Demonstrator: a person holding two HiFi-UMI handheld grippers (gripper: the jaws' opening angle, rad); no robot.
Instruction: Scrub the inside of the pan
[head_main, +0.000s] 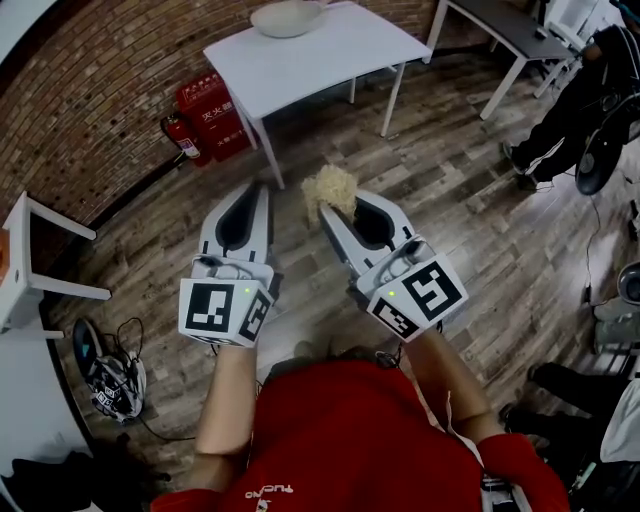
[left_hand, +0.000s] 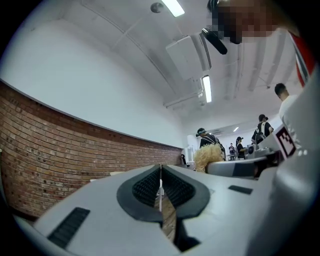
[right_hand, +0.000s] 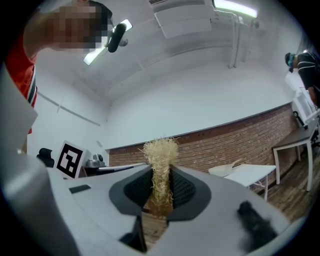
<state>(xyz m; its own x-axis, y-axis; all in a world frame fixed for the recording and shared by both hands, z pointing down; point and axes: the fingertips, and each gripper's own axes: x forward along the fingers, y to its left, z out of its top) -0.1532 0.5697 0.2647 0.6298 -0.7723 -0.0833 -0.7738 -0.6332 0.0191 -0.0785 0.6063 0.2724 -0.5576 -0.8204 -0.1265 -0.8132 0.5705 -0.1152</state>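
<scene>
A pale cream pan lies on the white table at the far side of the room; it also shows small in the right gripper view as the pan. My right gripper is shut on a straw-coloured fibre scrubber, whose tuft sticks out past the jaws as the scrubber. My left gripper is shut with nothing between its jaws. Both grippers are held up over the wooden floor, well short of the table. The scrubber shows to the right in the left gripper view.
Red fire extinguishers and a red box stand by the brick wall left of the table. Another table is at the back right, a white shelf at the left. A seated person is at the right. Cables and gear lie on the floor at the lower left.
</scene>
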